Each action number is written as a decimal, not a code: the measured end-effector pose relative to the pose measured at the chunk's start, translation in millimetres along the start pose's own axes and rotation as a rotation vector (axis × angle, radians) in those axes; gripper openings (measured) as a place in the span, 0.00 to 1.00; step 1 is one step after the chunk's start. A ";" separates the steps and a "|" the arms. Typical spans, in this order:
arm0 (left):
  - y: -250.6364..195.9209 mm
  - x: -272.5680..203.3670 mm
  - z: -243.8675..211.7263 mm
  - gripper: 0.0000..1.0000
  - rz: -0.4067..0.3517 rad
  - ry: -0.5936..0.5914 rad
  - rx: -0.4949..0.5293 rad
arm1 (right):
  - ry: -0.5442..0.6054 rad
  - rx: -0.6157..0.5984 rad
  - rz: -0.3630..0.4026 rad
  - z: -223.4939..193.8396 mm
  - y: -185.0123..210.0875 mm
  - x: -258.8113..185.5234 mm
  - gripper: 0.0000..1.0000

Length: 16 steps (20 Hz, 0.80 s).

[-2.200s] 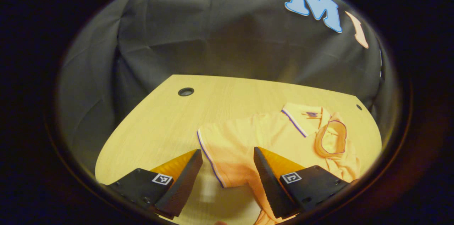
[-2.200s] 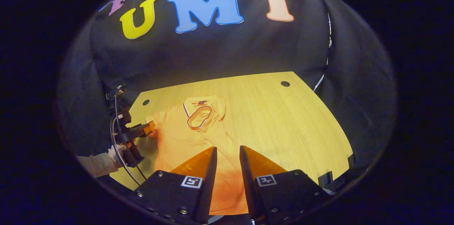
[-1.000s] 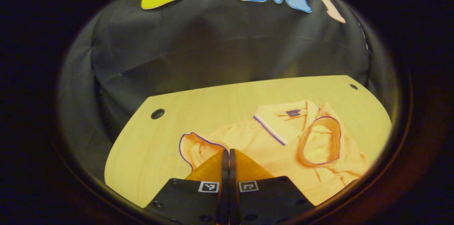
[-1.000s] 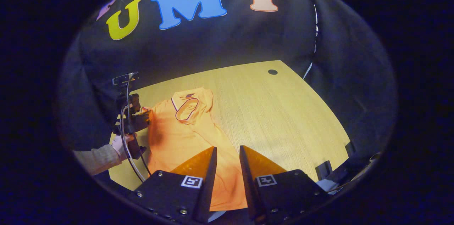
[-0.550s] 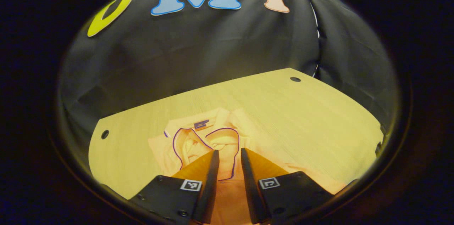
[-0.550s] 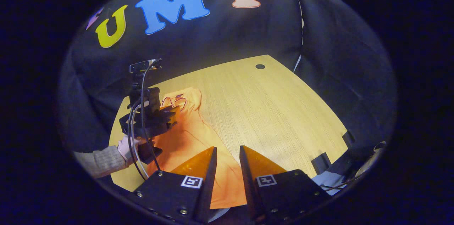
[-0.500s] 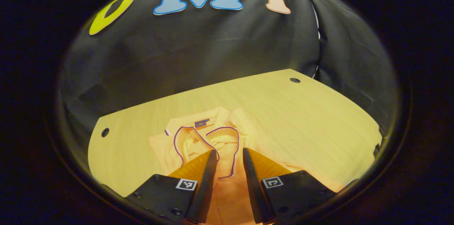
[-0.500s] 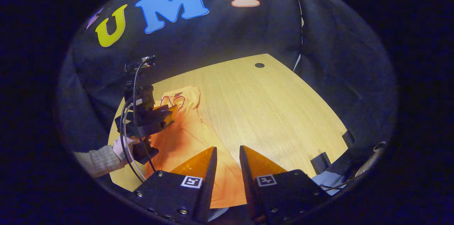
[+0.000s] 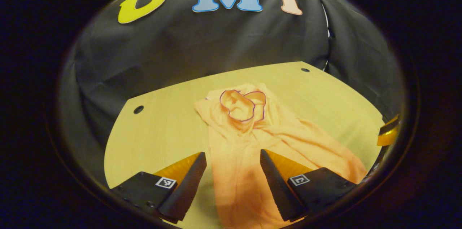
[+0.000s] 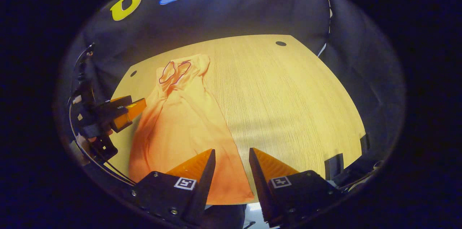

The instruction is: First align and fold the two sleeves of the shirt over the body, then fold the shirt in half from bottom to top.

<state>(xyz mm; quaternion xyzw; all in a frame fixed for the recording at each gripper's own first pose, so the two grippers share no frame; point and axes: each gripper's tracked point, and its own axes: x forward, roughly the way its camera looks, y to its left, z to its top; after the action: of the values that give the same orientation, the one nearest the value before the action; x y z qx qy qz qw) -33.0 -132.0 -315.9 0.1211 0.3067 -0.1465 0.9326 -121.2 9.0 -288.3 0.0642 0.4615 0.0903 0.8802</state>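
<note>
An orange shirt (image 9: 249, 139) with a dark-trimmed collar (image 9: 242, 104) lies lengthwise on the wooden table (image 9: 162, 131), collar at the far end. Both sleeves are folded in over the body, so it looks narrow. My left gripper (image 9: 231, 155) hovers wide open above the shirt's lower half, one finger on each side of the cloth, holding nothing. In the right gripper view the shirt (image 10: 180, 120) runs from the collar (image 10: 173, 72) down to the hem. My right gripper (image 10: 231, 151) is open just above the hem's right corner. The left gripper (image 10: 124, 110), held by a hand, sits left of the shirt.
The table (image 10: 288, 95) has small round holes near its far corners (image 10: 280, 43) (image 10: 133, 73). Dark clamps (image 10: 337, 164) stick up at the near right edge. Cables (image 10: 108, 166) hang from the left gripper. The right gripper's fingertip (image 9: 388, 133) shows at the right edge.
My left gripper shut on the left sleeve, carried it across to the collar, let go and drew back, opening wide. The right gripper tilted down and opened slightly wider.
</note>
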 end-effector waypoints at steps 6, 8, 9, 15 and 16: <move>8.3 -70.0 -94.9 1.00 0.029 0.138 -0.077 | 0.123 -0.094 0.021 -43.5 -1.1 29.0 0.64; 7.2 -84.1 -118.1 1.00 0.045 0.168 -0.092 | 0.155 -0.119 0.023 -55.8 -1.7 33.6 0.64; 6.1 -89.1 -126.0 1.00 0.048 0.179 -0.098 | 0.167 -0.133 0.025 -60.1 -1.9 34.5 0.65; -4.2 -103.0 -175.9 1.00 0.054 0.259 -0.173 | 0.228 -0.202 0.036 -84.6 -0.6 40.0 0.64; -4.5 -104.8 -181.0 1.00 0.057 0.269 -0.188 | 0.235 -0.211 0.038 -86.9 0.4 41.1 0.64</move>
<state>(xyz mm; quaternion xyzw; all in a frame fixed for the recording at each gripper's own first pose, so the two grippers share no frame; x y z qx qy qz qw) -212.2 -58.3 -394.5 0.0606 0.4375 -0.0734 0.8942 -169.9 20.9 -370.3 -0.0308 0.5479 0.1618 0.8201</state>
